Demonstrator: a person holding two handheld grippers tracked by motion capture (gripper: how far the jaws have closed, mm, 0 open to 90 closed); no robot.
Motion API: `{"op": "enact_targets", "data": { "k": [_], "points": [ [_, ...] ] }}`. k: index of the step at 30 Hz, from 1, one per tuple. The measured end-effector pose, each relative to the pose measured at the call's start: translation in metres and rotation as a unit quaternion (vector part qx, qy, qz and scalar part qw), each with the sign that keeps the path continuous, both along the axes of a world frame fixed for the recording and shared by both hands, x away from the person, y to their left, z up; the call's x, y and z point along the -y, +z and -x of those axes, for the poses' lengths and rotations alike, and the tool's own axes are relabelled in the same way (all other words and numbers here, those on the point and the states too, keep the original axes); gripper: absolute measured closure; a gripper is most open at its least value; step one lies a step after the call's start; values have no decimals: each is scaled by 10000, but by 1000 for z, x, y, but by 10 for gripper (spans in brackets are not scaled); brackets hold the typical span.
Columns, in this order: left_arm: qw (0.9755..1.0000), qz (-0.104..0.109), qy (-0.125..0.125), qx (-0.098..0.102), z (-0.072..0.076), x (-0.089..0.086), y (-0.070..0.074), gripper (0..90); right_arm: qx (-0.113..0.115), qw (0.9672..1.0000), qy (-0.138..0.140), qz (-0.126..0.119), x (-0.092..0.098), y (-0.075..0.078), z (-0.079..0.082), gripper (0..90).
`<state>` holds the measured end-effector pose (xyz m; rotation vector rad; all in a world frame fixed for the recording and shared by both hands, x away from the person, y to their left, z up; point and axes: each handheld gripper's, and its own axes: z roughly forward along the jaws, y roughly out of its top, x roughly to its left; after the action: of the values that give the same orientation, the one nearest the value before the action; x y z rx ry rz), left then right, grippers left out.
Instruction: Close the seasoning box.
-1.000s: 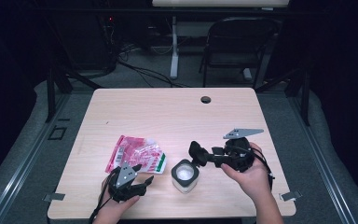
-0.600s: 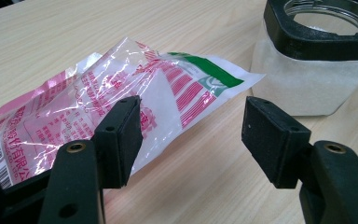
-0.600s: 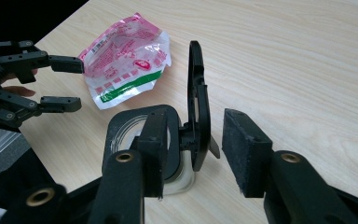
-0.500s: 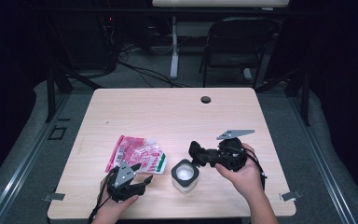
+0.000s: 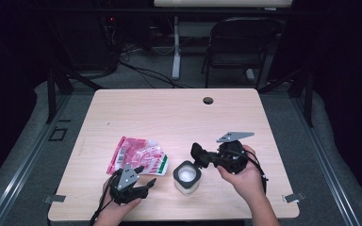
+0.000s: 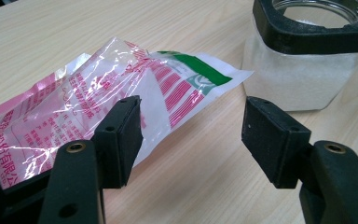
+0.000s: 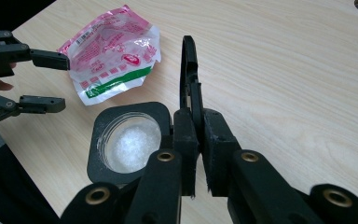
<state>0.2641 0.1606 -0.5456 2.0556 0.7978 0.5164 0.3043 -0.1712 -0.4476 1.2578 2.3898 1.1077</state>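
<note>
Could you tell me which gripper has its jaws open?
The left gripper, jaws apart beside the pink bag; on the right gripper the jaws have just been closing on the black lid of the jar.

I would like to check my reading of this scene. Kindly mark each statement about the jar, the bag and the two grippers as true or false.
1. The jar is open, with white grains inside. True.
2. The left gripper holds the bag. False: its jaws stand open beside the bag, which lies flat on the table.
3. The right gripper has its jaws wide open. False: they have just been closing and now pinch the jar's black lid, which stands upright.
4. In the high view, the bag lies left of the jar. True.
</note>
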Motion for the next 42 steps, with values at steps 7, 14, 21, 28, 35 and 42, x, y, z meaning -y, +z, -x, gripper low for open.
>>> {"op": "enact_targets", "data": {
  "k": [7, 14, 21, 28, 35, 42],
  "points": [
    [10000, 13, -10, 11, 0, 0, 1, 380, 41, 9999, 74, 122, -6, 3, 4, 843],
    [10000, 24, -12, 31, 1, -1, 3, 380, 42, 9998, 186, 95, -10, 3, 6, 820],
    [10000, 47, -8, 54, 1, -1, 4, 380, 23, 9993, 369, 66, -16, 3, 7, 779],
    [10000, 58, -14, 50, 1, -1, 4, 380, 26, 9987, 494, 92, -22, 2, 9, 744],
    [10000, 63, 9, 22, 0, -2, 3, 380, -4, 9982, 580, 130, -29, -1, 11, 701],
    [10000, 46, -11, 25, 0, -1, 3, 380, -21, 9975, 677, 203, -36, -5, 12, 655]
  ]
}}
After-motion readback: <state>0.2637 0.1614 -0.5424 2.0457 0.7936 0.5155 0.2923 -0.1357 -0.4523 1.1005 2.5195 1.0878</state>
